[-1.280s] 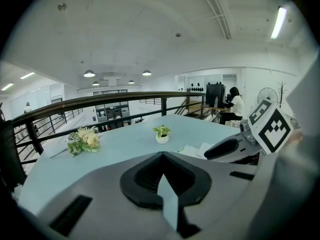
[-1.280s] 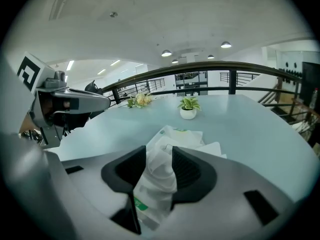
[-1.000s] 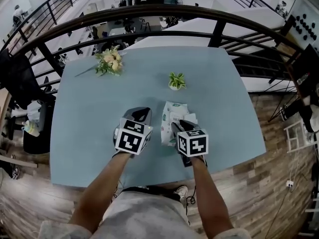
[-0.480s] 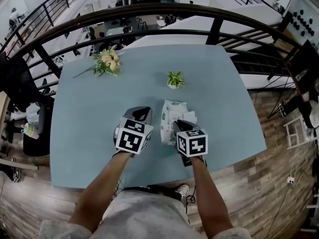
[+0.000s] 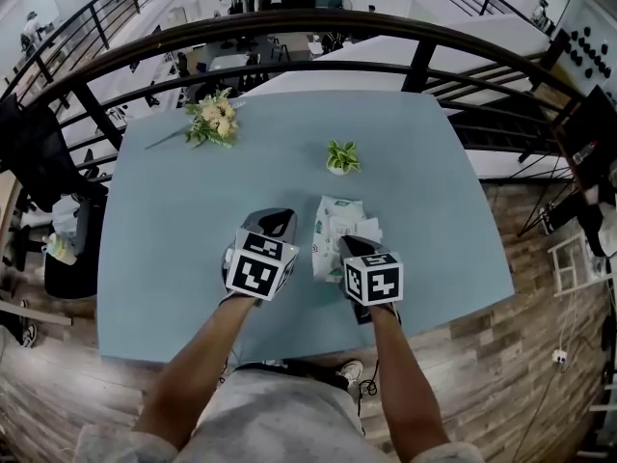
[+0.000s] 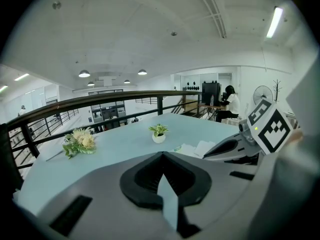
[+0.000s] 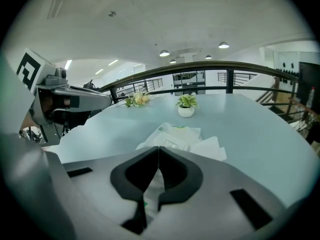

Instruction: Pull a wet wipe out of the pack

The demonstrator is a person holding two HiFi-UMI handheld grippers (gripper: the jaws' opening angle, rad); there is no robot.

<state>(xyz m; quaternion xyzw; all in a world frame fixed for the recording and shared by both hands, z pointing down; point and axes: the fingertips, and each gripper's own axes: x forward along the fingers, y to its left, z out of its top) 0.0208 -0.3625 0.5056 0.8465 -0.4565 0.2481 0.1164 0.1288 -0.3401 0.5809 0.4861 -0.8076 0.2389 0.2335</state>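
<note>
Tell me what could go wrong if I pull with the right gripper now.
The left gripper sits beside the wipe pack, not on it, so a pull might drag the whole pack along. The right gripper is shut at the pack's near end, but whether it pinches a wipe or only wrapper is unclear; it may come away empty.

A pale blue tabletop (image 5: pixel 164 258) stands on a wood-plank floor (image 5: pixel 521 355). Just past the tabletop's far edge runs a dark curved railing (image 5: pixel 289 22) on black uprights, and beyond it, lower down, lies an open office with desks (image 5: pixel 231 56). Above the tabletop, the white ceiling (image 6: pixel 150 29) carries round lamps (image 6: pixel 84 74) and a lit tube (image 6: pixel 274 21). A floor fan (image 6: pixel 261 95) stands beyond the tabletop's right side.
</note>
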